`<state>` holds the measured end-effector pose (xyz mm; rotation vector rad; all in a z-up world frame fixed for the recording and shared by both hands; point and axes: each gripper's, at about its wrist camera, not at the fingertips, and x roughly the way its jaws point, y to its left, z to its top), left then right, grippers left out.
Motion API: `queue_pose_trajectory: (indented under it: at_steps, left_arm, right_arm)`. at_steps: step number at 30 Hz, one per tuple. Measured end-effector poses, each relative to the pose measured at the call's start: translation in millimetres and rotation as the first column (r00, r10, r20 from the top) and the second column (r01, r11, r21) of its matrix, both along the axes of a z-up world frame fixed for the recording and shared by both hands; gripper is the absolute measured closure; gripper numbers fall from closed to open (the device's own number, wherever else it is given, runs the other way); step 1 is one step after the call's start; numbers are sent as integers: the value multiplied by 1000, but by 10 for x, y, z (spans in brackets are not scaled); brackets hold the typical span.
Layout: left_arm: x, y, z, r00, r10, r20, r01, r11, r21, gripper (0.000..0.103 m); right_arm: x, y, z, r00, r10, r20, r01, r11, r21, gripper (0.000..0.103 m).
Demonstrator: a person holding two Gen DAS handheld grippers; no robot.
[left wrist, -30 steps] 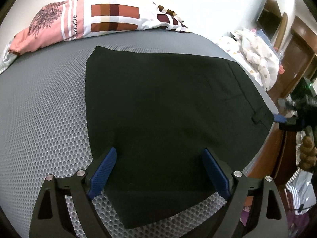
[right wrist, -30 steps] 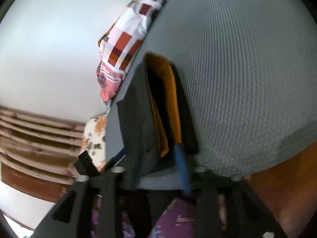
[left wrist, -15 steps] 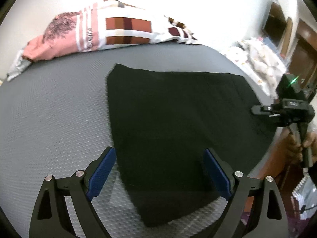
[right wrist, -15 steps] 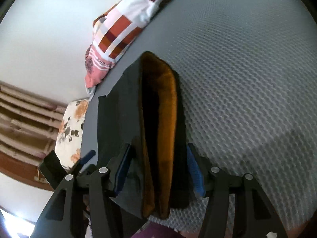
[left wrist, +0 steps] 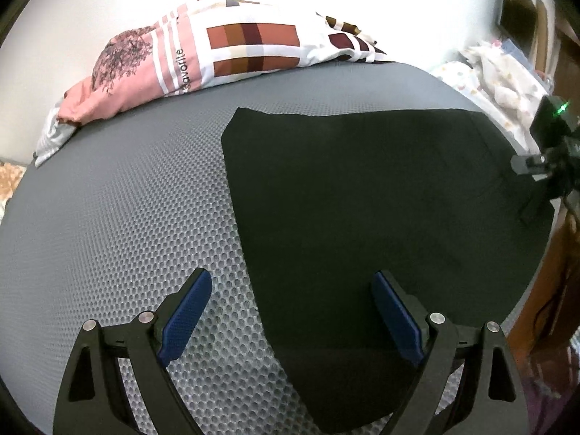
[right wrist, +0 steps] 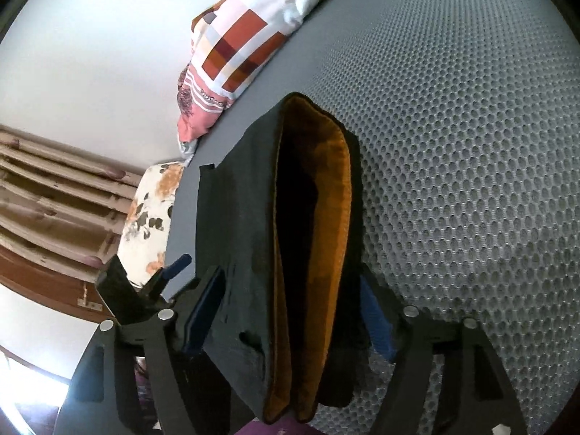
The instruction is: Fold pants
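Black pants lie flat on the grey mesh mattress, their near end under my left gripper. That gripper is open and hovers over the pants' left edge, one finger over bare mattress, one over cloth. In the right wrist view the waistband end of the pants shows its orange lining and stands open between the fingers of my right gripper, which is open around it. The right gripper also shows at the far right of the left wrist view.
A folded pink and checked quilt lies along the wall at the back of the mattress. A floral cloth lies at the right beyond the bed edge. A flowered cushion and wooden slats show in the right wrist view.
My left gripper has shifted left, so its left finger is now over bare mattress. My right gripper has opened wider around the waistband and the view has steadied.
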<state>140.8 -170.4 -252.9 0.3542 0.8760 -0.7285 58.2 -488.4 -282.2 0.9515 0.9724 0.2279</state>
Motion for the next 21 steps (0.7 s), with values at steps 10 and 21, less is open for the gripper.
queue_pose_trajectory:
  at_steps: [10, 21]
  left_arm:
    - [28, -34, -26, 1000, -2, 6, 2, 1000, 11, 13]
    - [76, -53, -50, 1000, -3, -5, 3, 1000, 14, 9]
  right_arm:
    - [111, -9, -4, 1000, 17, -3, -17, 1000, 11, 28]
    - [196, -70, -35, 999, 32, -16, -32, 999, 21, 28]
